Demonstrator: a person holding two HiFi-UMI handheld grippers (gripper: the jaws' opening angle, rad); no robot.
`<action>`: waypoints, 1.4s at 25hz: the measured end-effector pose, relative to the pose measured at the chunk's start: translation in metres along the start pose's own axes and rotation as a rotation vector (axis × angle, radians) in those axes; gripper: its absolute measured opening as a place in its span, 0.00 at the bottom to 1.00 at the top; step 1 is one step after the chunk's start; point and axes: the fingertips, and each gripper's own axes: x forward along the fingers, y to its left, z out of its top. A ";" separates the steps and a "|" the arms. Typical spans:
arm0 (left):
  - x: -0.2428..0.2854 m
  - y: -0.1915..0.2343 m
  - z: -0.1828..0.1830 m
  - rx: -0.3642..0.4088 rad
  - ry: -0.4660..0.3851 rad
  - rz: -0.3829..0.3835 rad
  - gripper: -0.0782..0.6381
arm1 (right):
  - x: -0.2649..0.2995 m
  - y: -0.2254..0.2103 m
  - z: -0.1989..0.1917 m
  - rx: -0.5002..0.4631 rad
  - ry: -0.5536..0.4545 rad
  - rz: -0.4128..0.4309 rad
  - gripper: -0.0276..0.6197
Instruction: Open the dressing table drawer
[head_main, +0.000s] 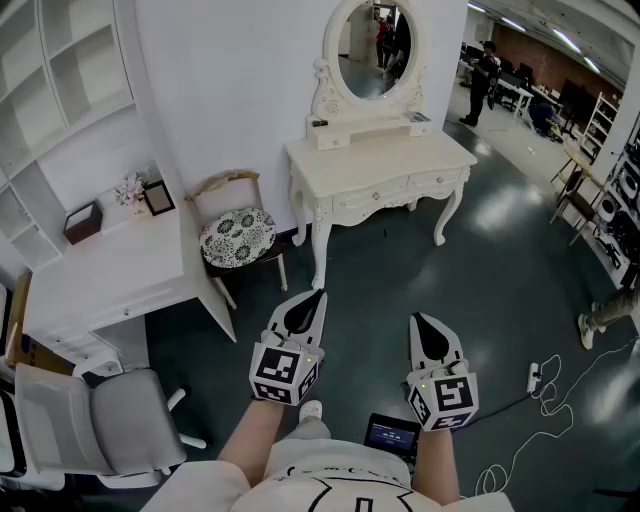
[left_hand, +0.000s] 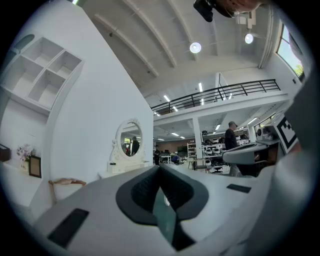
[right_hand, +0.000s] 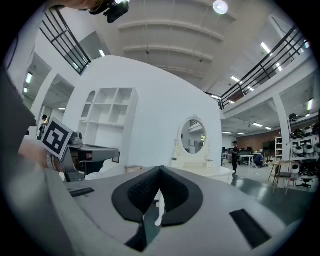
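1. Dressing table (head_main: 380, 158) stands straight ahead of both grippers, against the white wall and well apart from them, w/ bare dark floor (head_main: 370, 285) between.
2. Centre drawer (head_main: 372, 194) sits in the table's front rail. Its long axis runs left-right along the front, so the pull is likely back toward the person.
3. Left gripper (head_main: 303, 310) and right gripper (head_main: 428, 335) are held side by side and level, tips aimed at the table. The drawer falls roughly between their lines; left looks a touch nearer, but not by much.
4. Left gripper: jaws closed tip to tip, nothing between them, touching nothing.
5. Right gripper: jaws also together, empty, touching nothing.
6. Oval mirror (head_main: 370, 45) on top of the table shows in both gripper views, which confirms the heading.
7. Chair (head_main: 237, 236) is just left of the table, off the approach line.
8. Judgement: no contact yet. Next up is prob. closing the gap, then opening the jaws for the knob; knob too small to make out from here.
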 end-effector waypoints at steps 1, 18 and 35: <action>-0.003 -0.002 0.002 0.001 -0.007 0.000 0.13 | -0.003 0.003 0.001 -0.008 0.002 0.004 0.07; 0.041 0.018 0.002 0.020 0.004 0.037 0.13 | 0.035 -0.025 0.000 -0.019 -0.005 0.016 0.07; 0.202 0.084 0.001 0.006 0.016 -0.006 0.12 | 0.182 -0.113 0.001 0.004 -0.002 -0.006 0.07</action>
